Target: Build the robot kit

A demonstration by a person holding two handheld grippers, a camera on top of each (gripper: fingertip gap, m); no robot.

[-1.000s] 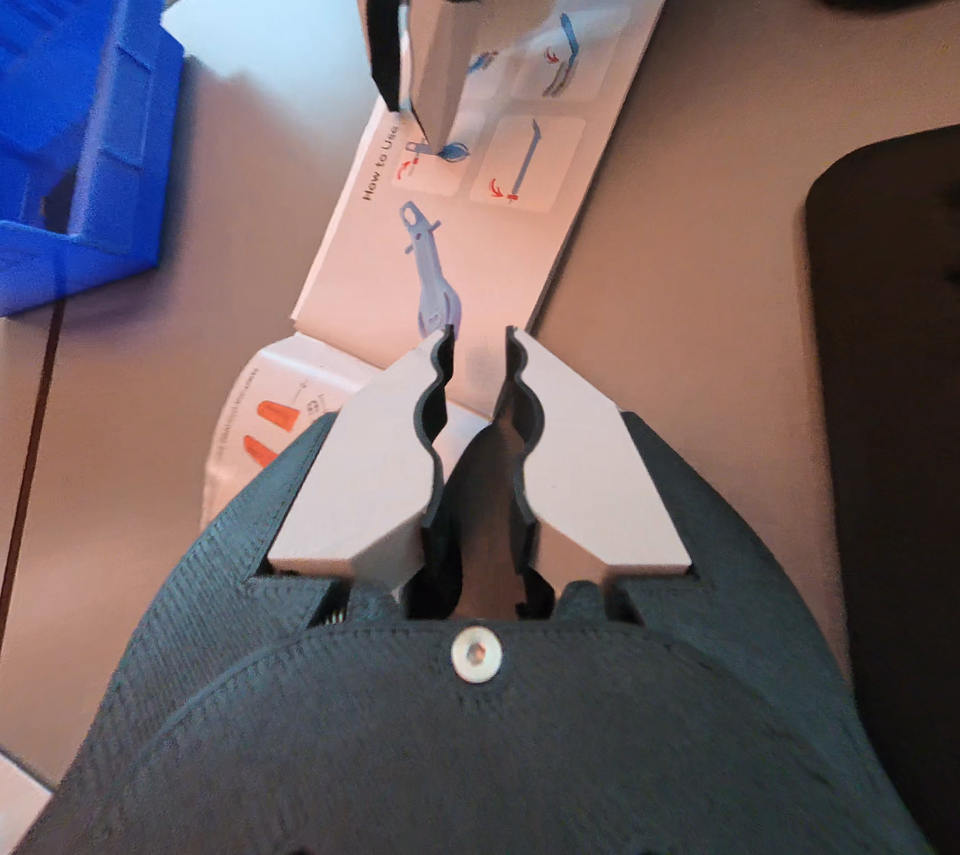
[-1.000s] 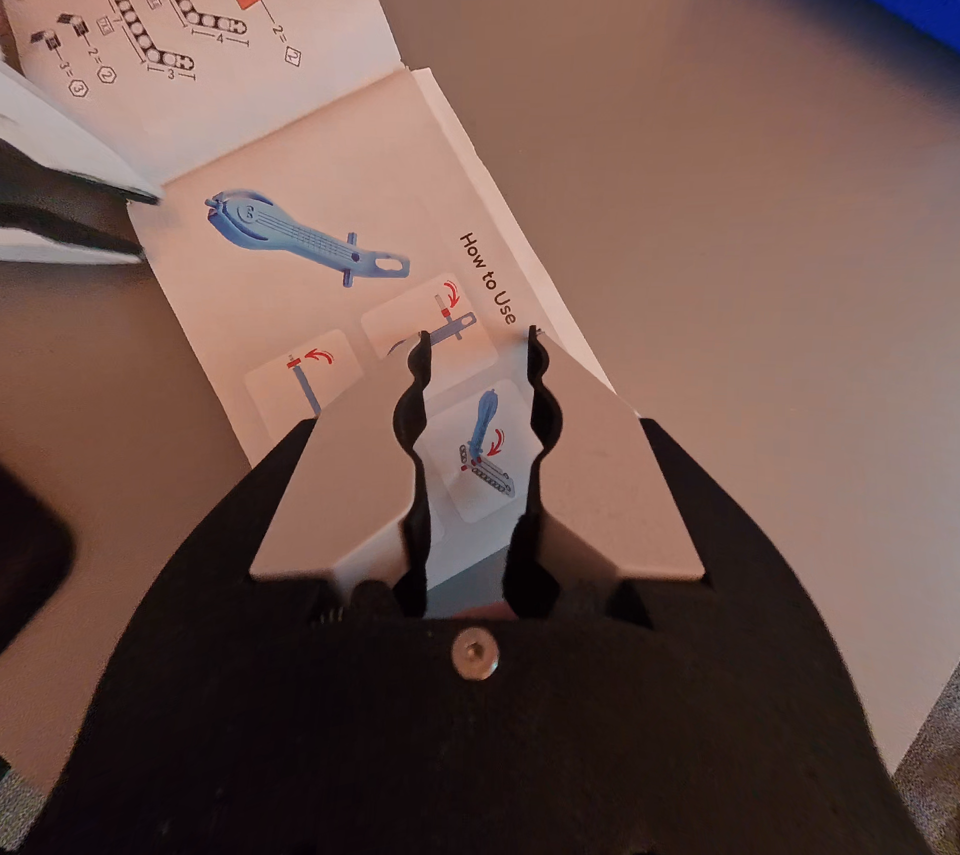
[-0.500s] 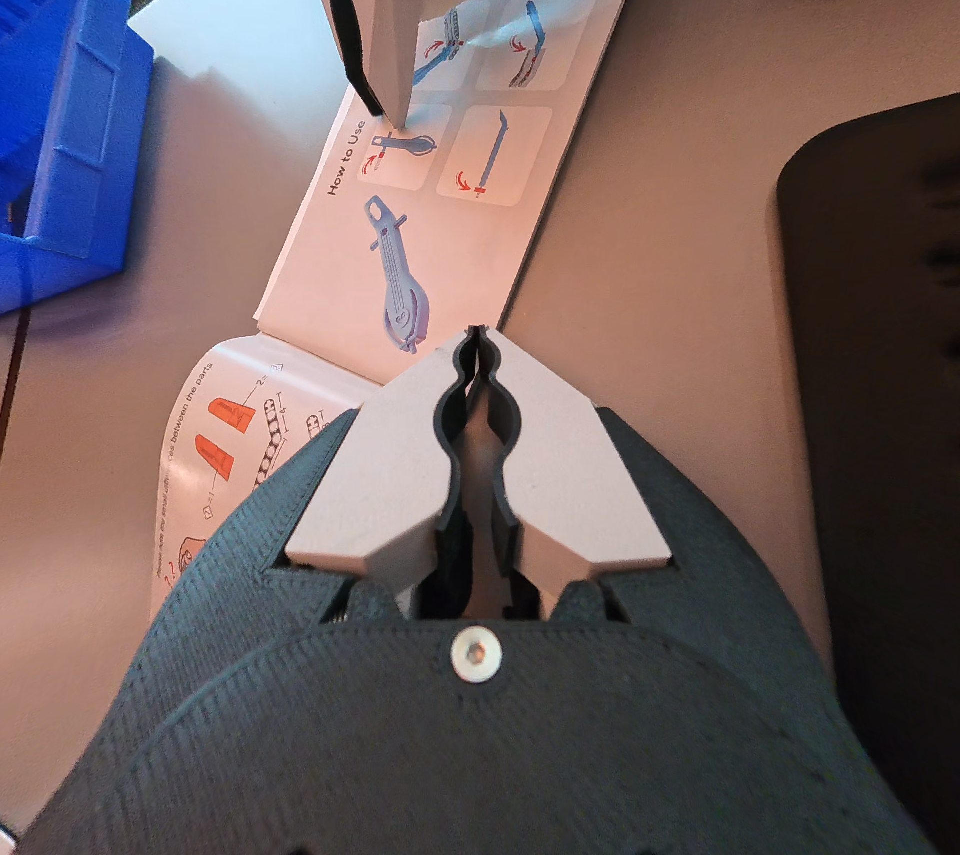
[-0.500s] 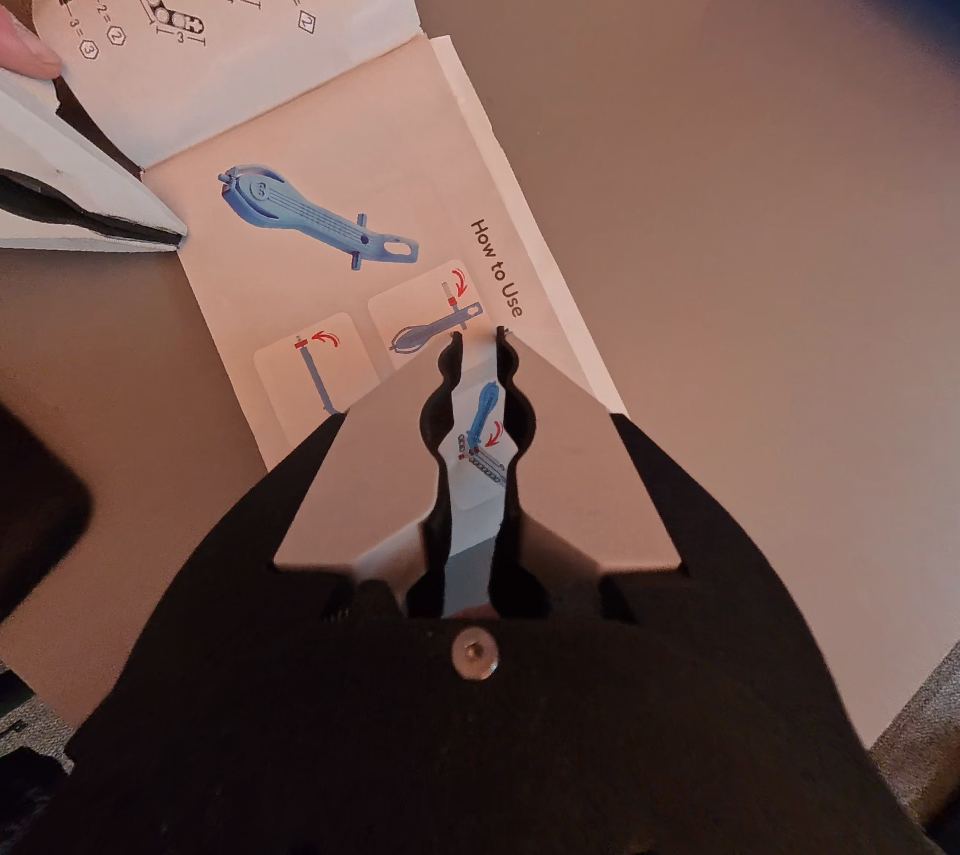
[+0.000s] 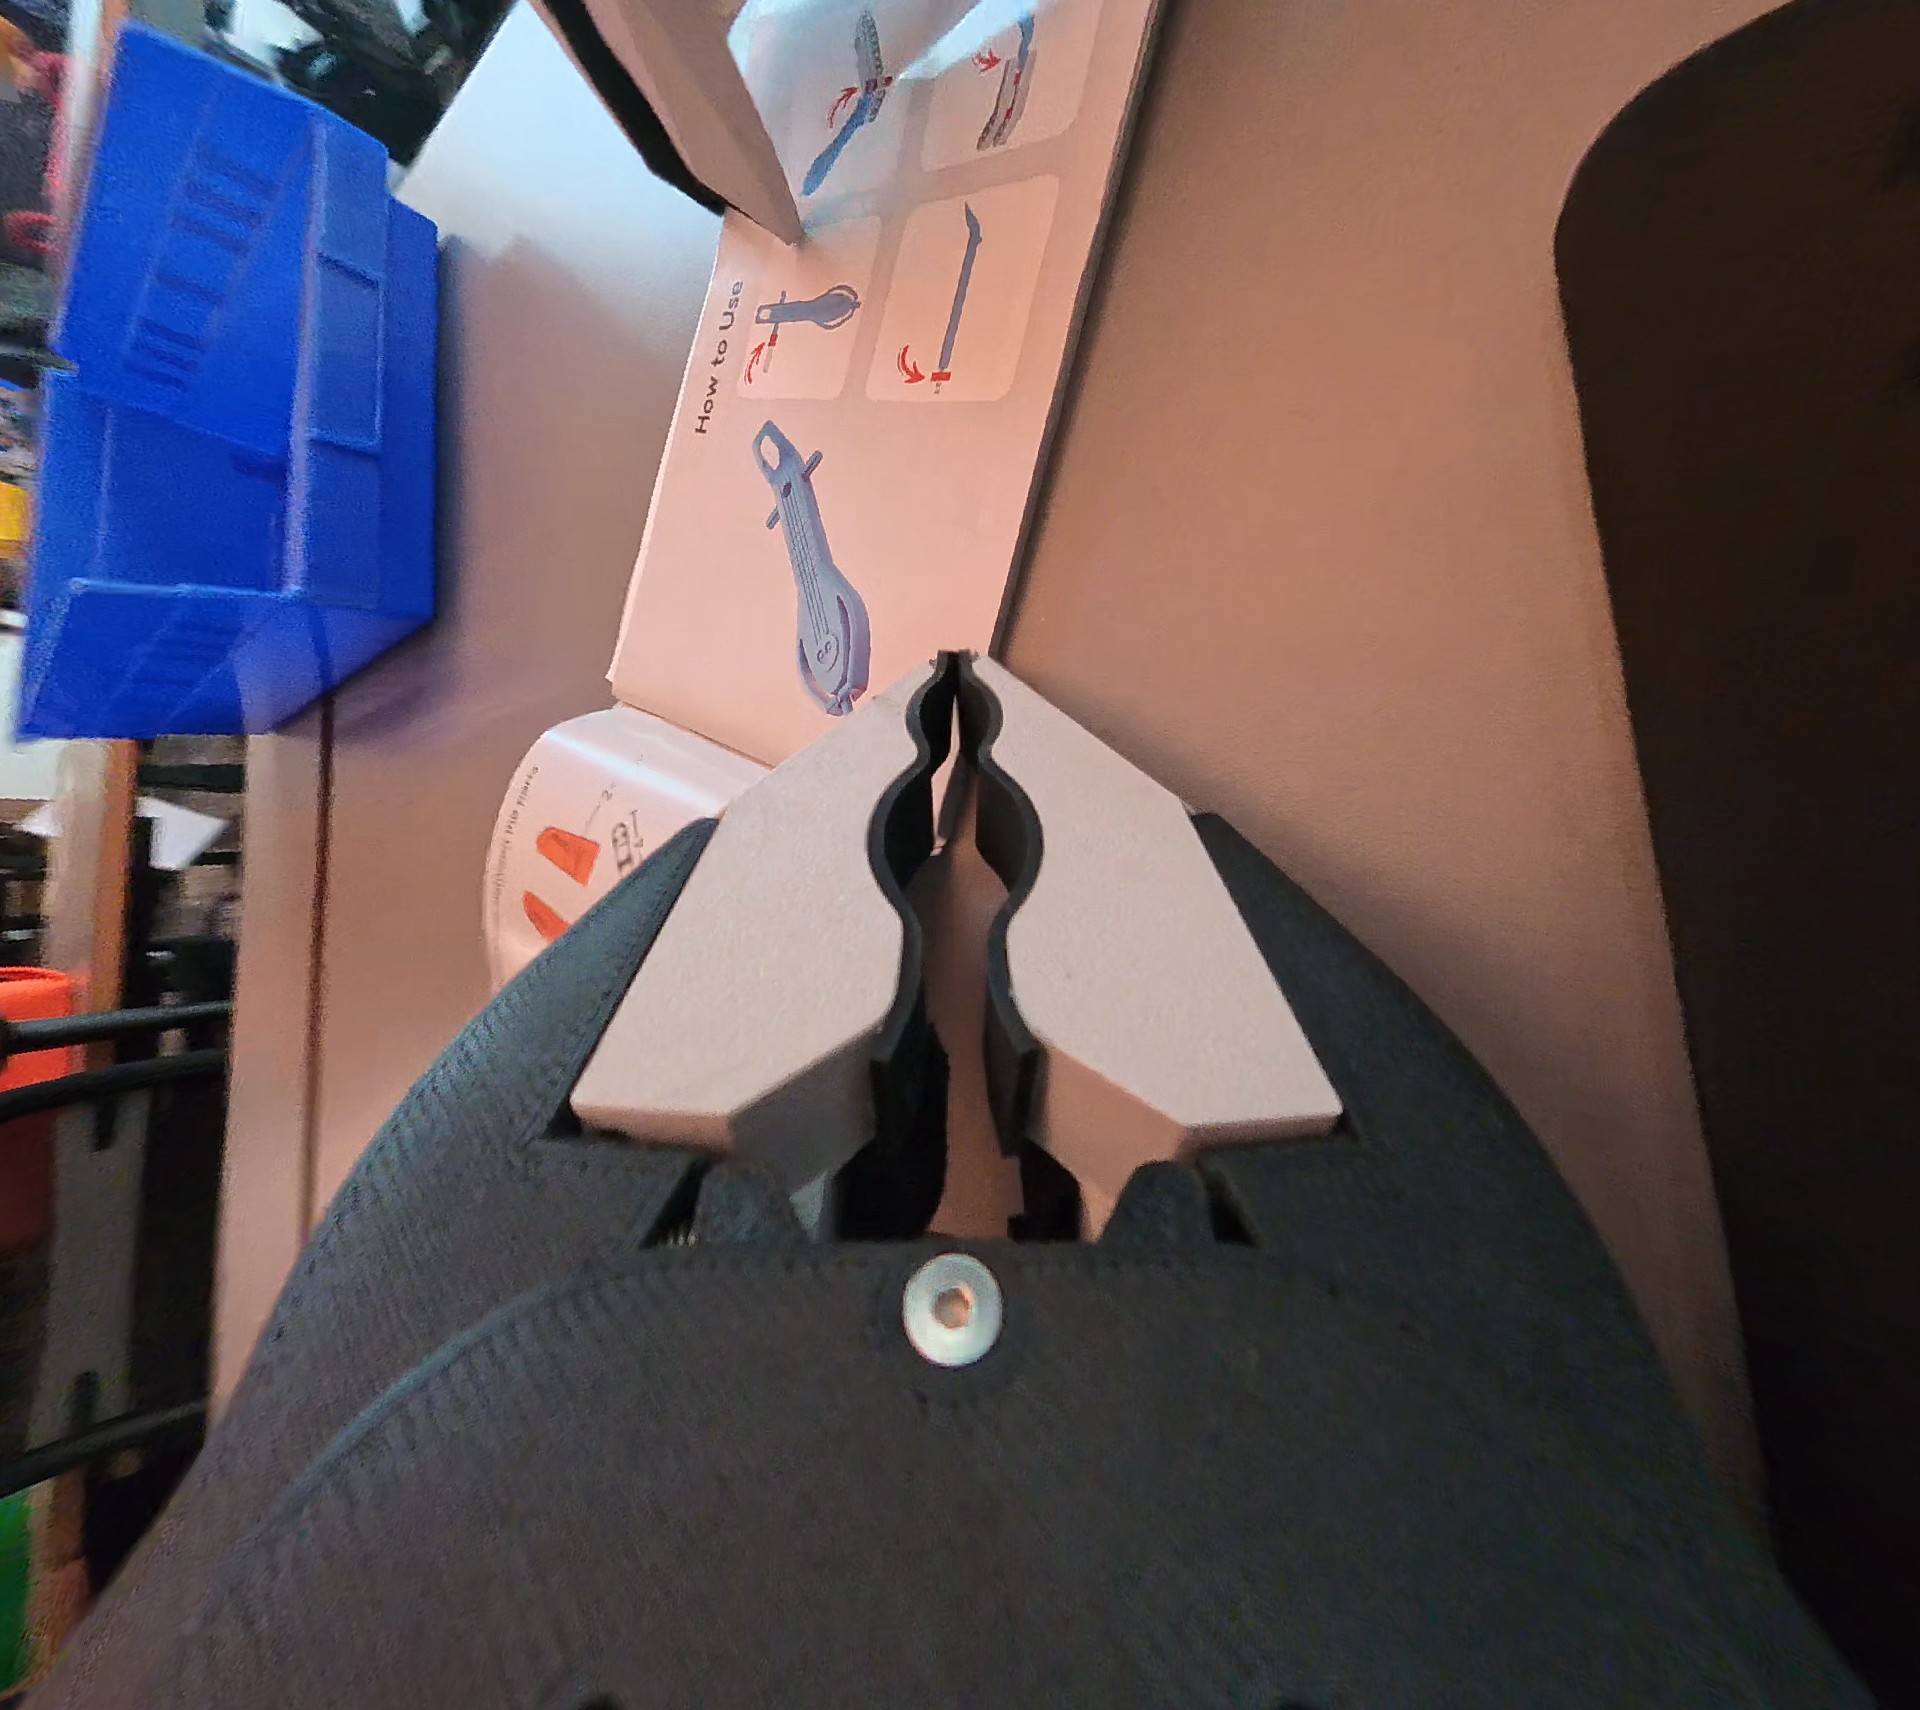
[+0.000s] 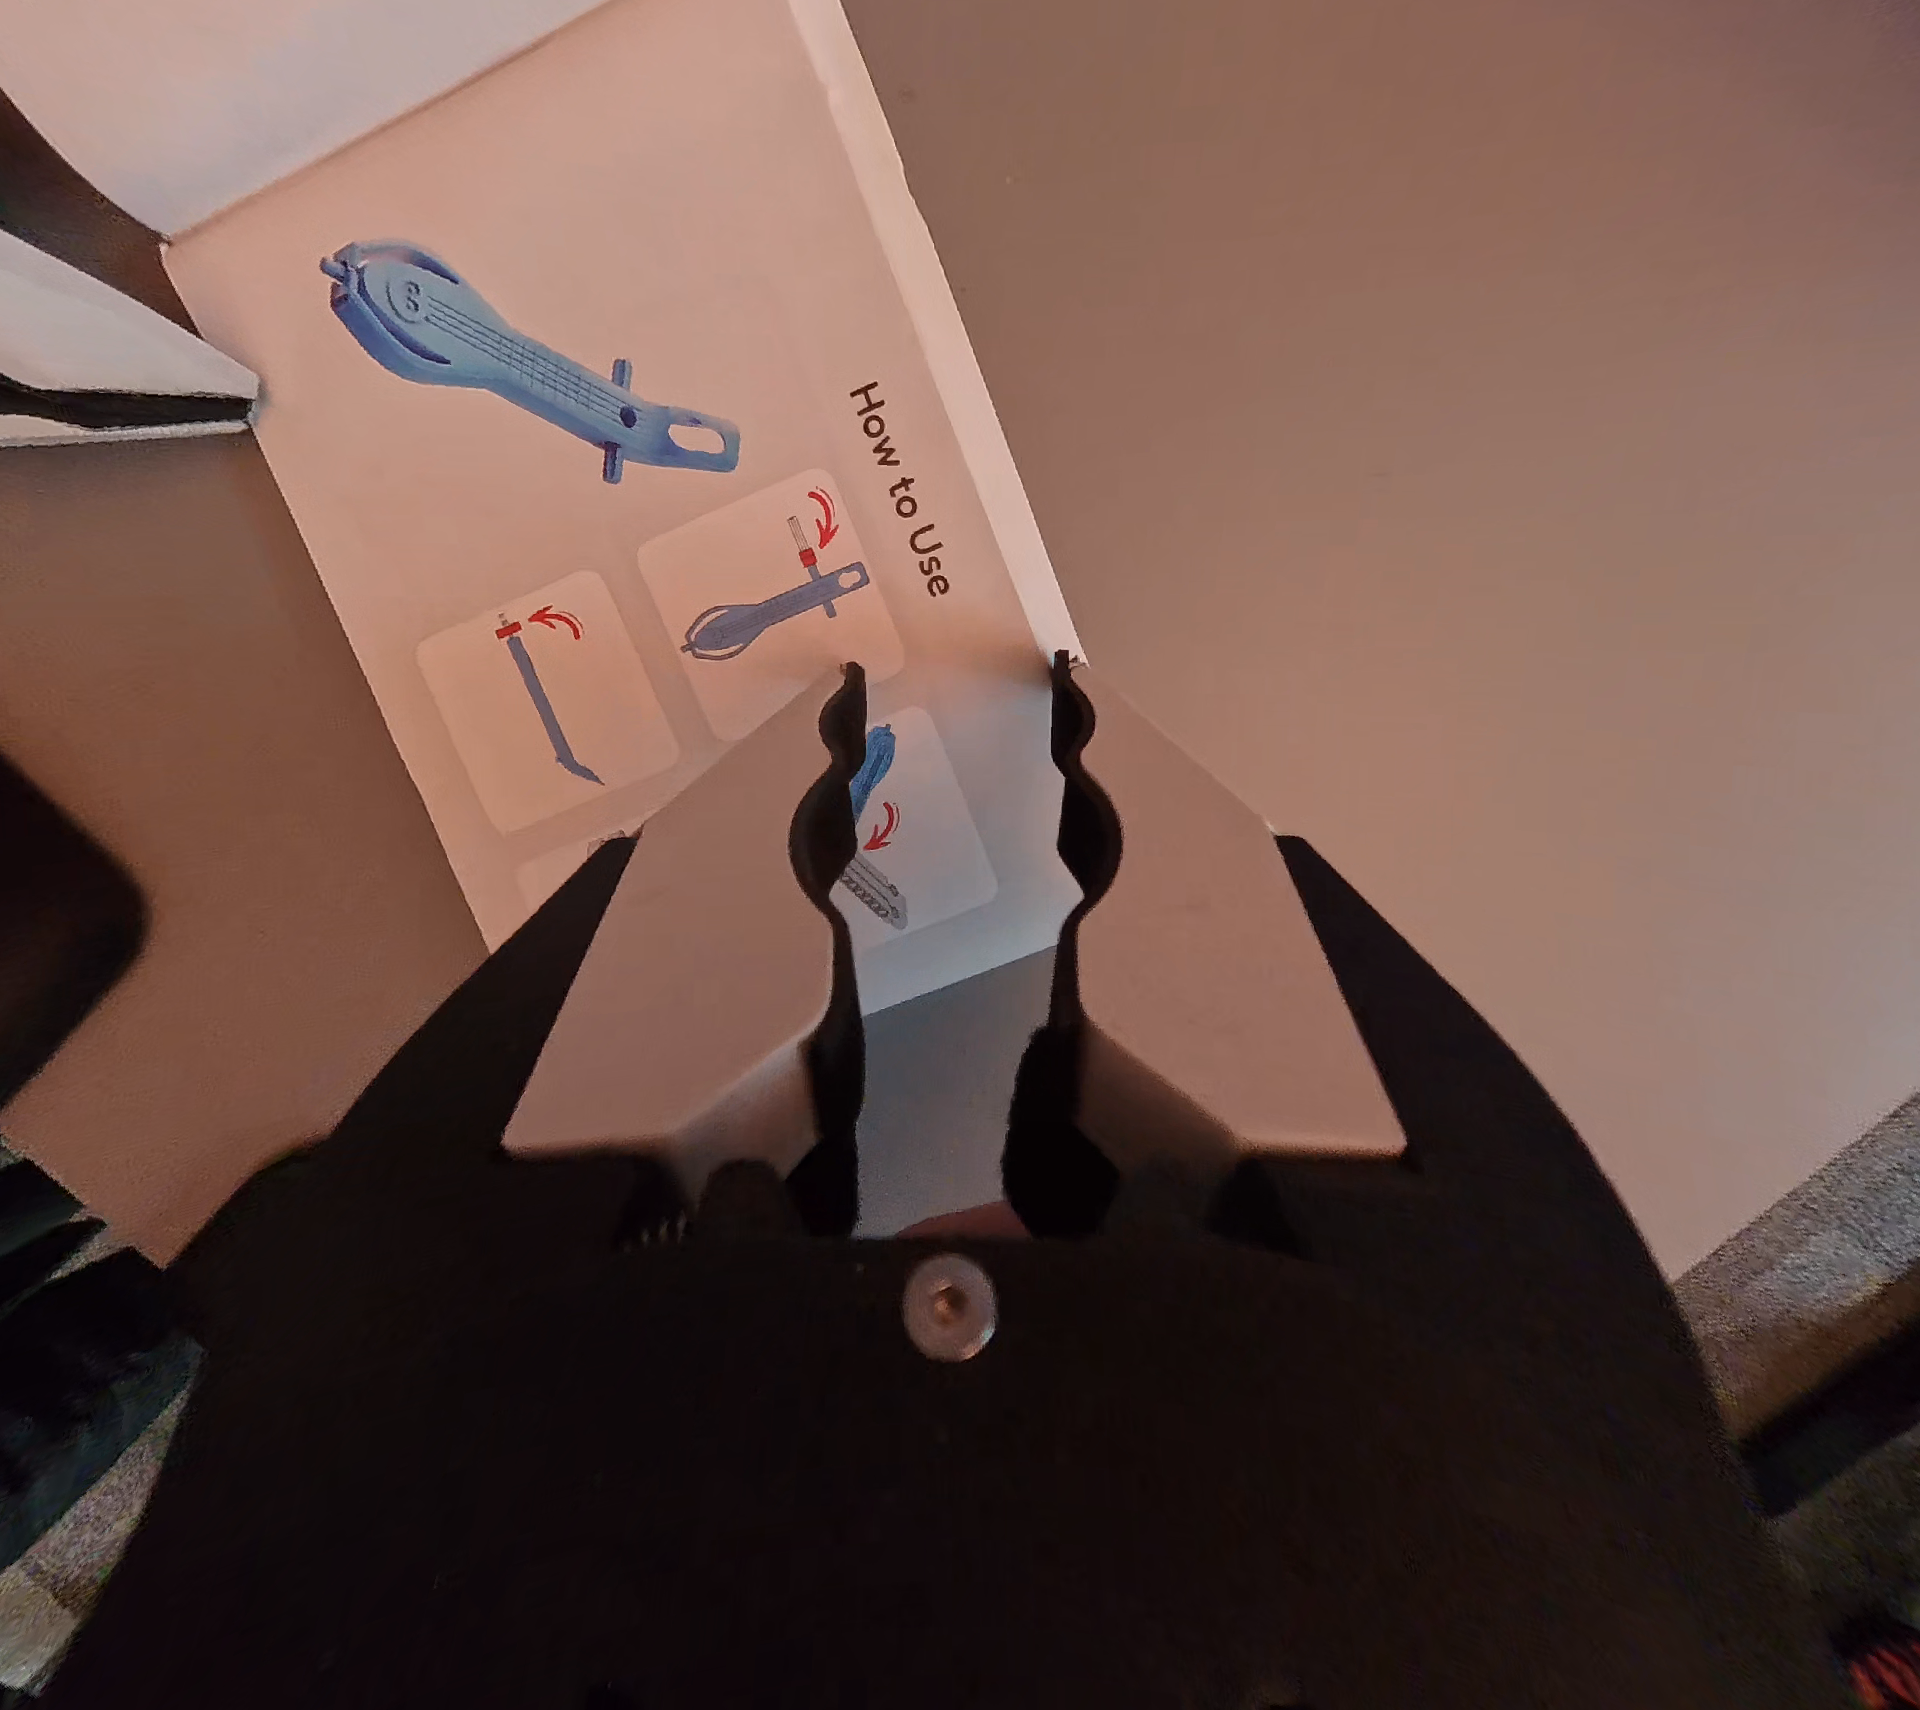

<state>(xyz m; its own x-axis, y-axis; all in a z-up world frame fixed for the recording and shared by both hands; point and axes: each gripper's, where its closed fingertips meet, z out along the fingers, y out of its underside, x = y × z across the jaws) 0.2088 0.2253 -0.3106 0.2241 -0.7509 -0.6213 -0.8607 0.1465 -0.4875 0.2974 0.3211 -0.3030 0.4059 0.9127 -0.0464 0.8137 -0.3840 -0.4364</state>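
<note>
Pinching the near corner of a white printed instruction leaflet (image 5: 914, 455), the left gripper (image 5: 954, 663) has its grey fingertips closed together at the paper's edge; whether the sheet is truly caught between them or merely lies beneath cannot be told for certain, though a thin strip of paper shows between the pads. The right gripper (image 6: 954, 668), seen in its own view, stands spread wide above the opposite end of the same leaflet (image 6: 582, 434), one tip over a small diagram panel, the other at the sheet's long edge; it grasps nothing.

The leaflet lies unfolded on a smooth beige table (image 5: 1299, 517), running from the left gripper toward the far edge. A second panel bearing orange part drawings (image 5: 566, 860) curls up just beside the left gripper. The sheet appears light, thin and limp, stiff only along its creases; it would likely slide on the smooth top and crumple if squeezed mid-page, so a corner or a folded edge is the better purchase.

A blue plastic storage bin (image 5: 229, 403) sits toward the table's left edge, well apart from the leaflet; its interior is not visible, so its contents cannot be told. A dark rounded mat (image 5: 1766, 621) lies on the table along the right side of the left wrist view. Grey carpet (image 6: 1808, 1172) shows past the table's edge in the right wrist view.
</note>
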